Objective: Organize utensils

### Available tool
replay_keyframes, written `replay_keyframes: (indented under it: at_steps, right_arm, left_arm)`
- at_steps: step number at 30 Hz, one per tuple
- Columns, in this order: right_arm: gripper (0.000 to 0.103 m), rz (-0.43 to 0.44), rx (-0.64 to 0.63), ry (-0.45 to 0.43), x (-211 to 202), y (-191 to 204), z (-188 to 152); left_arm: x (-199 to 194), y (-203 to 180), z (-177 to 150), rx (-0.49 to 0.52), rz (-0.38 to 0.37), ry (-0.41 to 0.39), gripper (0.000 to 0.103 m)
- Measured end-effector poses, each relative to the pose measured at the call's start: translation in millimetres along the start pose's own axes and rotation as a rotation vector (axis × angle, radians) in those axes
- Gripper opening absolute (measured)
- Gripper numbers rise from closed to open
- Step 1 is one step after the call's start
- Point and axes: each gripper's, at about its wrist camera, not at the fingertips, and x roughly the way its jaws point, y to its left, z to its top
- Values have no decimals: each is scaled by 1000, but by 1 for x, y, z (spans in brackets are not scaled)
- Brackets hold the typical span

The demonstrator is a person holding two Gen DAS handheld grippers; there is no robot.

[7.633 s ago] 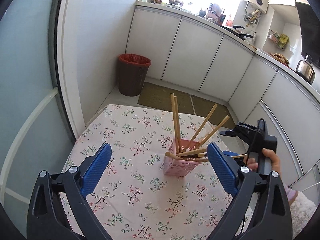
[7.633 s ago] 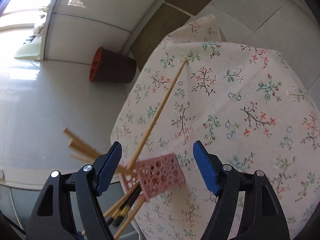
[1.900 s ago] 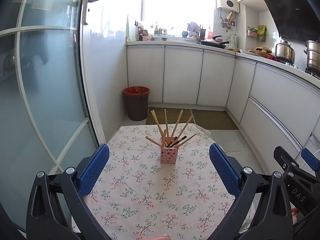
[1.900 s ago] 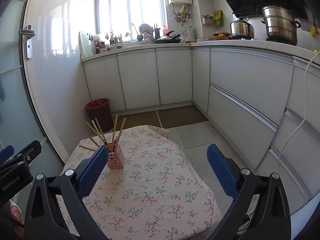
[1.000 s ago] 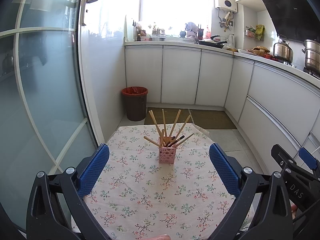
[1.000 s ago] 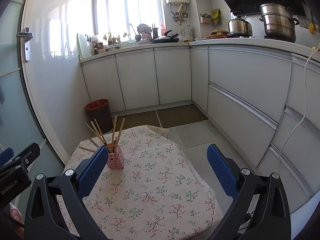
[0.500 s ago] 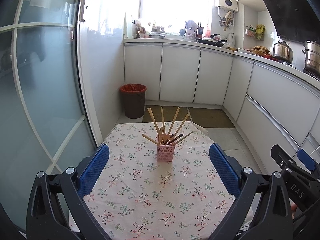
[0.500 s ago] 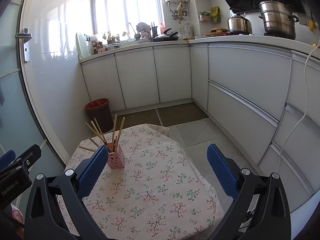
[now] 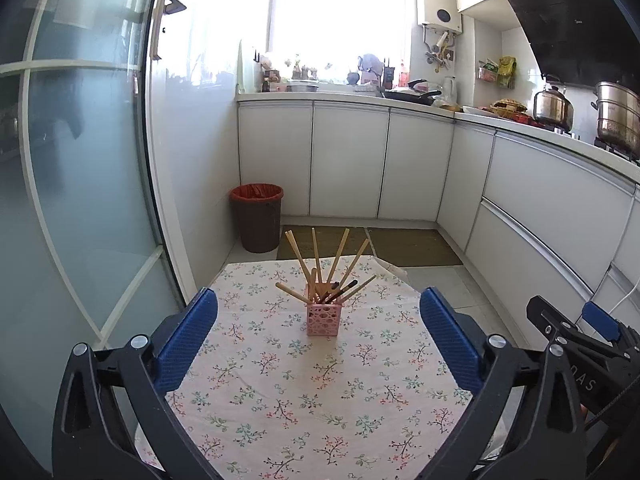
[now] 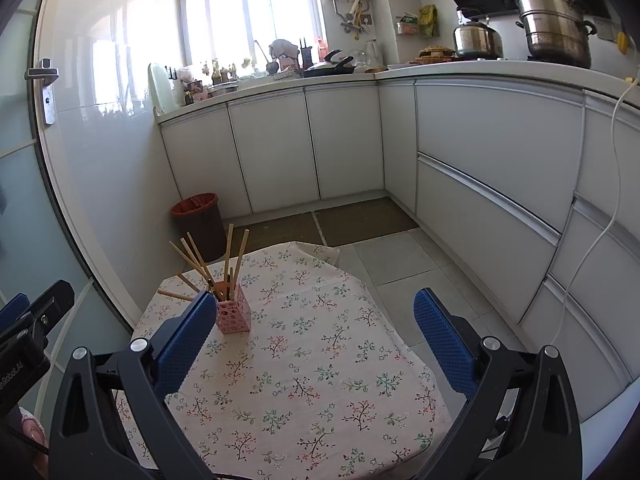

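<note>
A pink perforated holder [image 9: 323, 319] [image 10: 233, 315] stands upright on the floral tablecloth [image 9: 304, 384] [image 10: 304, 364], toward the far side of the table. Several wooden chopsticks [image 9: 339, 256] [image 10: 229, 249] fan out of it, with darker ones among them. My left gripper [image 9: 318, 344] is open and empty, held back at the table's near edge, well short of the holder. My right gripper [image 10: 316, 340] is open and empty too, to the right of the holder. In the left wrist view the right gripper's body shows at the lower right.
A brown bin with a red liner [image 9: 257, 216] [image 10: 198, 220] stands on the floor beyond the table. White cabinets [image 9: 348, 160] run along the back and right. A glass door [image 9: 72, 160] closes the left side. Pots [image 10: 554, 28] sit on the counter.
Over the last seconds both grippers pulled back and up from the holder. In the last half second the views barely shift; the holder and chopsticks stay put.
</note>
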Motion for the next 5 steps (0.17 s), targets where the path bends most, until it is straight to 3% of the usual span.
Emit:
replay_keyframes:
  at_steps: [5]
  right_arm:
    - [96, 0, 1, -6, -1, 0, 0]
  left_arm:
    - [1, -1, -1, 5, 0, 7, 96]
